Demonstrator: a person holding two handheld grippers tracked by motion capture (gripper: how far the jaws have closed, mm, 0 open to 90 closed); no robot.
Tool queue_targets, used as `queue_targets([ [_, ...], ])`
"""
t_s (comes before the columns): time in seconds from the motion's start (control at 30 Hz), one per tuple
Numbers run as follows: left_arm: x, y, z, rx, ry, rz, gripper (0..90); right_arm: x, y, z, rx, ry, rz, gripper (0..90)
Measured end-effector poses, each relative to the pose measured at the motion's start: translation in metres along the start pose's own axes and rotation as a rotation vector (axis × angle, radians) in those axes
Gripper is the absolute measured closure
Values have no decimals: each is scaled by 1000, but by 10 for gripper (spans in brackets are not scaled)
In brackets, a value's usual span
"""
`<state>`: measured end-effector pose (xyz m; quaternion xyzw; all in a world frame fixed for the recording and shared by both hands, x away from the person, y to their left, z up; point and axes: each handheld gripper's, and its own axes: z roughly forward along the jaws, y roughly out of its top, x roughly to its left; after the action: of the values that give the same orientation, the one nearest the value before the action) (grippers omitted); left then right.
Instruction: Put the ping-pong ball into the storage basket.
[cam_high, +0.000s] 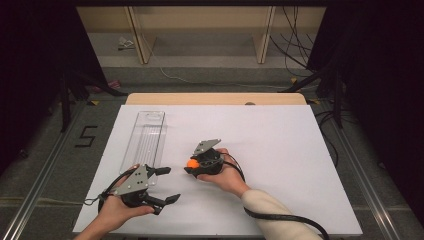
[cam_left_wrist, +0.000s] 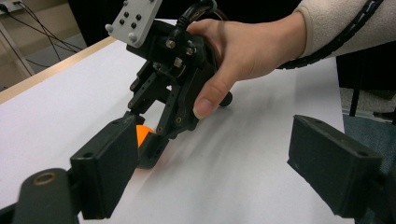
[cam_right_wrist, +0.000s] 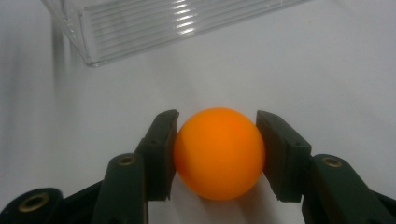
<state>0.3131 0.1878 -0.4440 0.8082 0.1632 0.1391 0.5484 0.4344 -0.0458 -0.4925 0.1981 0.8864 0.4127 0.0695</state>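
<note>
An orange ball (cam_right_wrist: 218, 151) sits on the white table sheet, pinched between both black pads of my right gripper (cam_right_wrist: 217, 149). From above, the ball (cam_high: 192, 163) shows at the tip of the right gripper (cam_high: 191, 166) near the table's middle. The left gripper view shows the ball (cam_left_wrist: 142, 135) half hidden behind one of that view's own jaws. My left gripper (cam_high: 169, 184) rests at the front left, jaws spread wide with nothing between them. A clear ridged plastic tray (cam_high: 145, 140) lies lengthwise left of the ball.
The white sheet (cam_high: 280, 150) covers the table, with bare room at the right and far side. The tray's near end (cam_right_wrist: 140, 32) lies just beyond the ball. Cables and shelf legs stand past the table's far edge.
</note>
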Motion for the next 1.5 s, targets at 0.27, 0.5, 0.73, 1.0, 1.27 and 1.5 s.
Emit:
queue_targets([
  [0.27,0,0,0,0,0,0,159,-1,4,-8,-27,-4,9,511],
  [0.5,0,0,0,1,0,0,159,-2,7,-15,-46,-8,17,511],
  [0.73,0,0,0,0,-1,-1,159,-3,10,-21,-65,-14,22,511],
  [1.0,0,0,0,1,0,0,159,-4,12,-27,-84,-18,28,511],
  [1.27,0,0,0,2,-1,1,159,-5,15,-34,-102,-23,33,512],
  [1.5,0,0,0,2,0,2,159,-6,18,-37,-114,-25,37,512],
])
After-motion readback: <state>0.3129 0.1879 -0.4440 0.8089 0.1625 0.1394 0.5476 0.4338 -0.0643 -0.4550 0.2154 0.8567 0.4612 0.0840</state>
